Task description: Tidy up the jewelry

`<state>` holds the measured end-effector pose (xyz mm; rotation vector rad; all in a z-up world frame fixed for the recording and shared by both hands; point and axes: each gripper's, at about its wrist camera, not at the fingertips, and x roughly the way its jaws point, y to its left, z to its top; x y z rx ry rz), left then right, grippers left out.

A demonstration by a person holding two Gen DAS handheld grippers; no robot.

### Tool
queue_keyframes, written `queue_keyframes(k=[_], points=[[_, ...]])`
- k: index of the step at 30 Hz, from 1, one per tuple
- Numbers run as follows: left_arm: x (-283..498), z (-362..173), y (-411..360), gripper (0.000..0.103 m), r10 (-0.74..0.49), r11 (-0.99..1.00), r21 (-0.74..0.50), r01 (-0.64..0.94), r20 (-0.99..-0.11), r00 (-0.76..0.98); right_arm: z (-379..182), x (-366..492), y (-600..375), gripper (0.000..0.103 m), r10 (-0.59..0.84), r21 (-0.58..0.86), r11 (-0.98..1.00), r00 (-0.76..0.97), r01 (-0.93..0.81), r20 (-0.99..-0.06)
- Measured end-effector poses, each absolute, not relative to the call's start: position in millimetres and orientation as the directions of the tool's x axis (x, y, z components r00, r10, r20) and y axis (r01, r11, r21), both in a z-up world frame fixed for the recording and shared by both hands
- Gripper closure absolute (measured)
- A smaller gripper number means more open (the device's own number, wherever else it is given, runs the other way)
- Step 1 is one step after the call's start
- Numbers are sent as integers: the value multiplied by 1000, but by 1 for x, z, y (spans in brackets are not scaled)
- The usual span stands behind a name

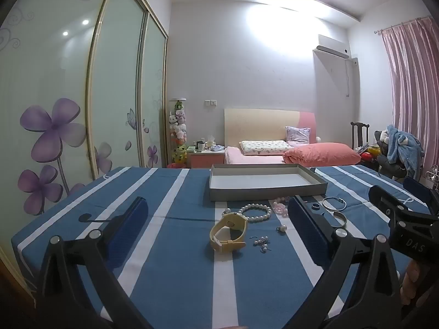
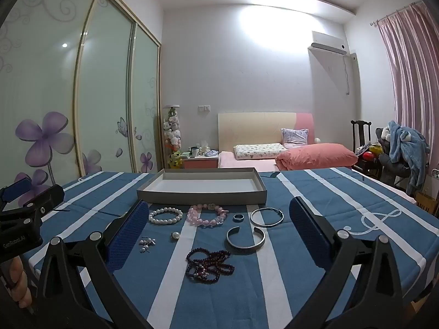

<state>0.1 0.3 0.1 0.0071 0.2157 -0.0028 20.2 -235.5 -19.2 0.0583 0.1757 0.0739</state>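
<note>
Both tools hover over a table under a blue-and-white striped cloth (image 2: 315, 197), each with its jaws spread wide and nothing between the pads. Nearest the right gripper (image 2: 216, 227), just ahead and low between its fingers, a dark purple bead strand (image 2: 210, 264) lies coiled on the cloth; beyond it an open silver cuff (image 2: 245, 240), then a thin silver bangle (image 2: 267, 217), a small dark ring (image 2: 238, 217) and a pink bead bracelet (image 2: 207, 215) in a loose row, with a white pearl bracelet (image 2: 165, 216) close to the inner face of the left-hand finger. A single pearl piece (image 2: 175, 235) and a cluster of small pearl earrings (image 2: 146, 242) lie apart from one another near that same finger. Past the row, just beyond the fingertips, a shallow grey tray (image 2: 201, 194) stands with its long wall facing the tool, its white floor bare. Bare cloth runs out to the right of the right-hand finger as far as the table's edge. In the left gripper (image 1: 219, 213) view a yellow watch (image 1: 229, 233) lies centred between the fingers, the earrings just right of it and the pearl bracelet beyond, the tray farther still. Its left side is bare cloth out to the table's left edge, with sliding wardrobe doors (image 1: 68, 96) behind. A bed (image 1: 274, 148) stands beyond the far edge.
</note>
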Motion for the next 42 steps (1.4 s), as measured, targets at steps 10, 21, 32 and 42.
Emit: queue_keyframes(k=[10,21,32,42], points=[[0,0,0,4,0,1000,11,3,-214,977,-19,19,-234,2,80,63,996,982,-70,-174],[0,0,0,4,-1,1000,9,3,-215,977,-20,21,-235,2,79,68,995,981,-68,-178],[0,0,0,4,-1,1000,9,3,-216,976,-20,21,-235,2,80,69,995,980,-68,-180],[0,0,0,4,-1,1000,8,3,-217,976,-21,21,-236,2,80,70,995,980,-68,-182]])
